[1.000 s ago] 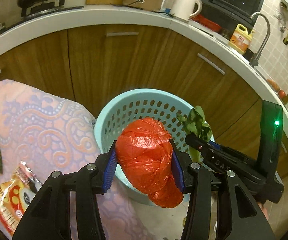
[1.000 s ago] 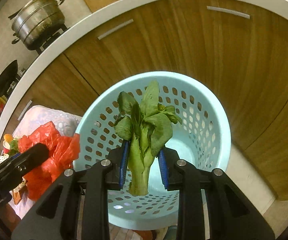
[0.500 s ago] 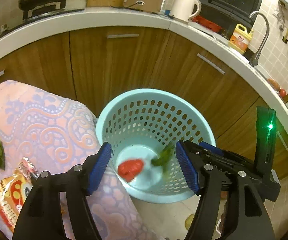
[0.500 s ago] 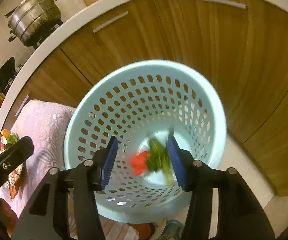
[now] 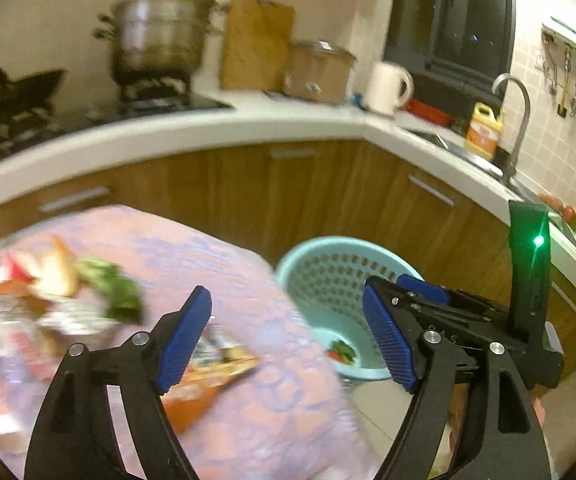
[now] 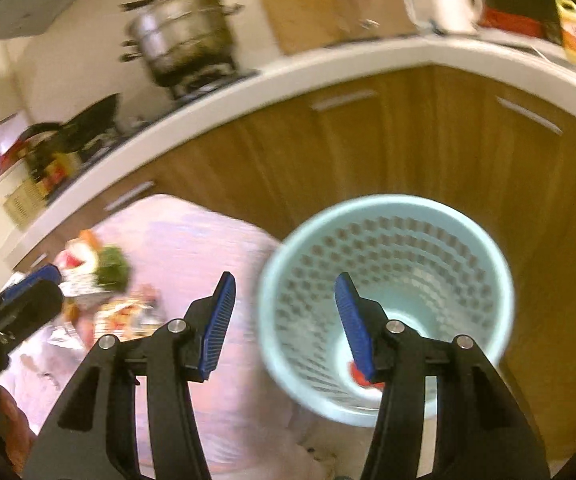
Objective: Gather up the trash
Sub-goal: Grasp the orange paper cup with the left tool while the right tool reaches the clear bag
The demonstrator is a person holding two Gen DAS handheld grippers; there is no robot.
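The light blue perforated basket (image 5: 316,246) (image 6: 388,202) stands on the floor beside the table. At its bottom lie the red plastic bag (image 5: 333,356) (image 6: 358,376) and a leafy green (image 5: 345,349). My left gripper (image 5: 286,300) hangs above the table edge, its jaws opening with nothing between them. My right gripper (image 6: 286,284) is open and empty, over the basket's left rim. On the pink patterned cloth (image 5: 248,280) (image 6: 192,248) lie a snack wrapper (image 5: 216,364) (image 6: 128,316), a green leaf (image 5: 116,288) (image 6: 112,264) and blurred scraps (image 5: 56,272).
Brown cabinets (image 5: 328,192) under a white counter (image 5: 208,132) curve behind the basket. On the counter are a steel pot (image 5: 156,40) on a stove, a white kettle (image 5: 386,88), a yellow bottle (image 5: 484,132) and a faucet (image 5: 516,120). Tiled floor (image 5: 372,412) shows by the basket.
Both grippers opened; the red bag and the green dropped into the basket. Both then rose and swung left, bringing the table's trash into view.
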